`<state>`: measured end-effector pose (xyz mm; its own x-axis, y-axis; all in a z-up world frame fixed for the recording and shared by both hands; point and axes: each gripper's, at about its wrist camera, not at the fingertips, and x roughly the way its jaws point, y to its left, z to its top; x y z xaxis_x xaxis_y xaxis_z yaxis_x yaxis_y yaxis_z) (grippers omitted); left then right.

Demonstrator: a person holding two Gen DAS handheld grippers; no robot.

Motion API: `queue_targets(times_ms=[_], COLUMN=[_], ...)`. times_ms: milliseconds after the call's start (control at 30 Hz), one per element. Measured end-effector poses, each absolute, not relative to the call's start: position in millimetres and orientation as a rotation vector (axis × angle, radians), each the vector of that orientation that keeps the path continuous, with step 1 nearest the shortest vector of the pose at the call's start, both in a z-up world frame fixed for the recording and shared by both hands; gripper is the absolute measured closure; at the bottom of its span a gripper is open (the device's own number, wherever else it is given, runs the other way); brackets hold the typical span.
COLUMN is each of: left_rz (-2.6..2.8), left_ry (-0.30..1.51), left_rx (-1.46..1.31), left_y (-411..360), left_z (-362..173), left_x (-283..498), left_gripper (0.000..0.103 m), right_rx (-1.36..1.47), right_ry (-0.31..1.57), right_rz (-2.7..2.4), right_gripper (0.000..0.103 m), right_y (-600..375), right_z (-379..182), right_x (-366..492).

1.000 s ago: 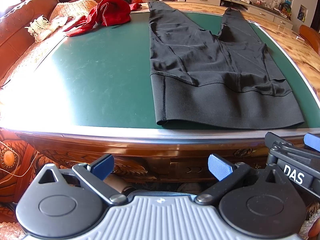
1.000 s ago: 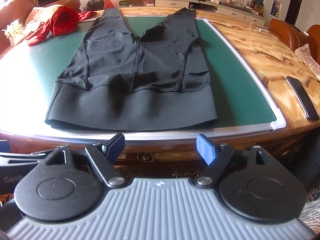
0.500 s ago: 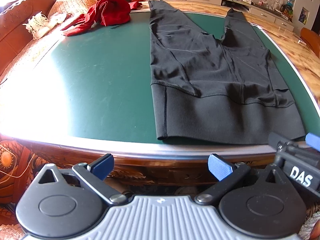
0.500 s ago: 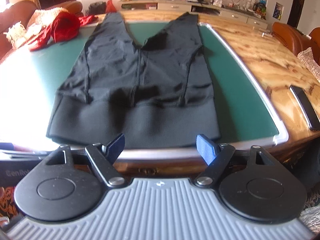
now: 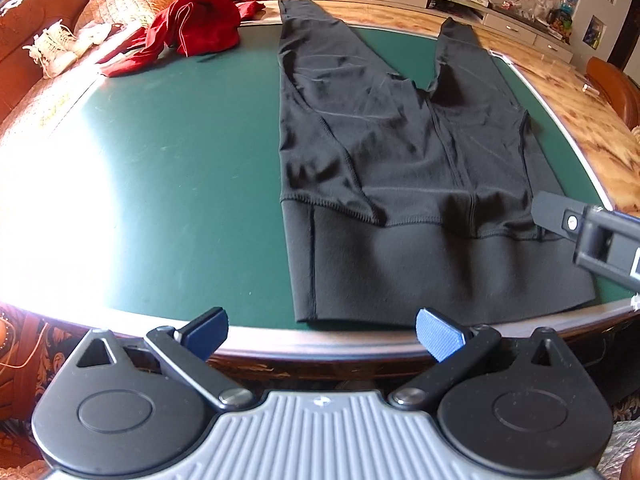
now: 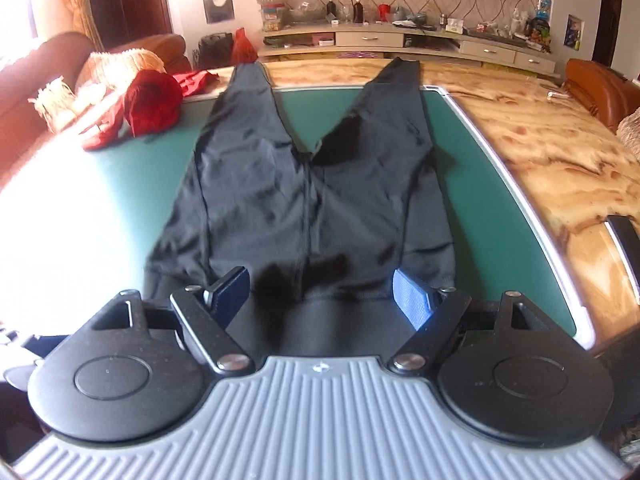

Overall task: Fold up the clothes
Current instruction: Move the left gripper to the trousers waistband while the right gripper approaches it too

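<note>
Left wrist view puts us at the near edge of the green table [image 5: 168,168], where the black leggings [image 5: 392,168] lie flat, waistband along that edge and the 2 legs running toward the far edge. Our left gripper [image 5: 322,330] hangs just off the near edge with its jaws wide apart and nothing between them. Our right gripper [image 6: 320,292] sits above the waistband, jaws equally wide, fabric below them but not pinched. We judge this as the approach before the 1st fold. Next we would need each gripper at a waistband corner, closing on the cloth, then 1 side carried over the other. A red garment [image 5: 192,28] lies bunched near the far left corner, untouched
</note>
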<state>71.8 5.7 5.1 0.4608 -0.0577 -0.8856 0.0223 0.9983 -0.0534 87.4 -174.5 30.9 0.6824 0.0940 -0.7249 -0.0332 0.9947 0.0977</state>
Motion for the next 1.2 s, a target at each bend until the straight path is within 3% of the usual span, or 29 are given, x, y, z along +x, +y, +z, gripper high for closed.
queue_targets(times_ms=[300, 800, 900, 1200], left_rz=[-0.108, -0.131, -0.131, -0.120], left_ry=[1.104, 1.160, 1.165, 1.150], left_rx=[-0.051, -0.238, -0.248, -0.267], left_y=[-1, 31, 31, 36], left_z=[1, -21, -26, -24], left_x=[84, 109, 112, 118], left_gripper=[0.001, 0.015, 0.022, 0.060], right_rx=[0.014, 0.049, 0.036, -0.011], right_ry=[0.900, 0.951, 0.967, 1.014], right_rz=[0.177, 0.255, 0.271, 0.332], right_gripper=[0.016, 0.016, 0.016, 0.016], right_y=[-159, -148, -143, -120], right_z=[32, 21, 16, 8], right_x=[131, 170, 178, 202])
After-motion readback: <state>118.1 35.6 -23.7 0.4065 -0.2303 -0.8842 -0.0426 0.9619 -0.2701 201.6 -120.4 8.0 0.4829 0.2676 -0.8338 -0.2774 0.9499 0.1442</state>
